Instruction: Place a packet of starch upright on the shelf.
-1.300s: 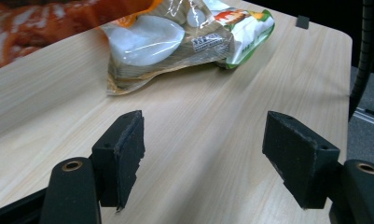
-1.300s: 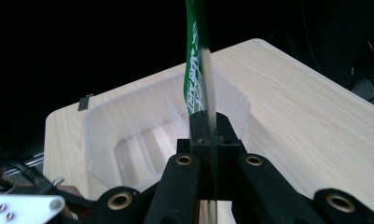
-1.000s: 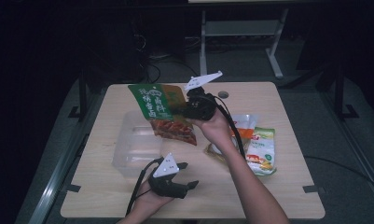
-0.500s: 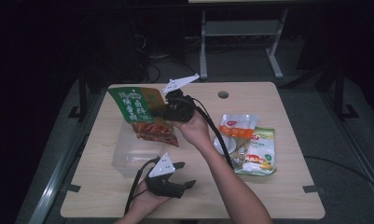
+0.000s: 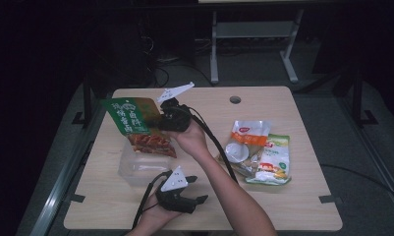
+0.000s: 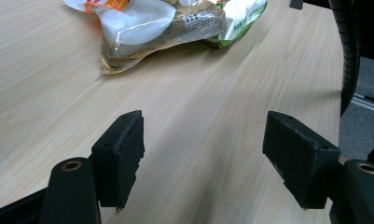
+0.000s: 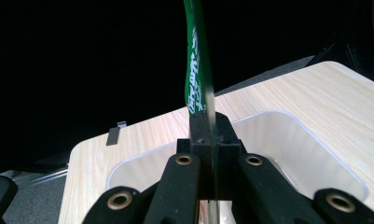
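The right hand-held gripper (image 5: 161,120) is pinching the green snack packet (image 5: 130,118) by its edge above the clear plastic container (image 5: 135,167) near the tabletop's (image 5: 302,201) left edge, probably for dropping it in. The left hand-held gripper (image 5: 197,189) is waiting wide apart at the front edge.

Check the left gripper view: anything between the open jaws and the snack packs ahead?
Nothing: bare table runs from the left gripper, jaws wide apart, up to the snack packs at the far edge of the left gripper view.

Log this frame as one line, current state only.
right gripper: shut on green snack bag, held above clear container | left gripper: open, low over table | two packets: on table
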The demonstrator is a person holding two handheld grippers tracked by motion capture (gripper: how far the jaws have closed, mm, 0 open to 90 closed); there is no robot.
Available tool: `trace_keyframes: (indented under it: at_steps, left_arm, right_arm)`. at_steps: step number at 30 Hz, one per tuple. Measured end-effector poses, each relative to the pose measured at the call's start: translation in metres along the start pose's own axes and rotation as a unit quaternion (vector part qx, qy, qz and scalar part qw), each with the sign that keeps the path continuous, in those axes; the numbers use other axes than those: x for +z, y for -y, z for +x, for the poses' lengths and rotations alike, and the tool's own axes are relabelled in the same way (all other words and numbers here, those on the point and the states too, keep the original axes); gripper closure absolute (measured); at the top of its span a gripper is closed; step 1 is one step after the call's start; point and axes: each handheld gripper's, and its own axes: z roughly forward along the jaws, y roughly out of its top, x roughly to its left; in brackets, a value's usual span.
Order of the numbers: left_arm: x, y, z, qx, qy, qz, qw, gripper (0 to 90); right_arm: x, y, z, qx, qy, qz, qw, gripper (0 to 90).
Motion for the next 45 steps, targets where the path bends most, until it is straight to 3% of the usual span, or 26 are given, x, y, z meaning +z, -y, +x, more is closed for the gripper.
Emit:
trace_keyframes:
  at_steps: [14,16,17,22,26,32,37,45]
  left_arm:
    - [-0.001,0.002,0.0,-0.004,-0.004,0.001,1.0,29.1]
    - [0.0,0.001,0.0,0.005,-0.005,0.007,1.0,29.3]
    - [-0.001,0.001,0.0,0.013,-0.007,0.014,0.9998,29.5]
    - [0.001,0.001,-0.003,0.011,-0.008,0.009,0.9999,29.6]
    - [0.0,0.001,-0.003,0.018,-0.006,0.014,0.9997,29.8]
    - [0.002,0.002,-0.002,0.013,-0.005,0.015,0.9998,29.8]
    - [0.002,0.002,-0.001,0.014,-0.006,0.014,0.9998,29.8]
    - [0.002,0.002,0.0,0.013,-0.006,0.014,0.9998,29.8]
  right_arm:
    - [0.028,0.013,-0.005,0.01,-0.007,0.002,0.9999,89.4]
    - [0.029,0.017,-0.007,0.011,-0.004,-0.002,0.9999,89.4]
    - [0.029,0.018,-0.009,0.017,-0.007,-0.005,0.9998,89.4]
    - [0.031,0.024,-0.013,0.035,-0.004,-0.012,0.9993,89.4]
    - [0.033,0.028,-0.014,0.037,-0.004,-0.009,0.9993,89.3]
    - [0.035,0.035,-0.017,0.037,-0.01,0.009,0.9992,88.5]
    - [0.031,0.037,-0.019,0.036,-0.016,0.006,0.9992,82.1]
    - [0.023,0.038,-0.018,0.034,-0.013,0.015,0.9992,80.4]
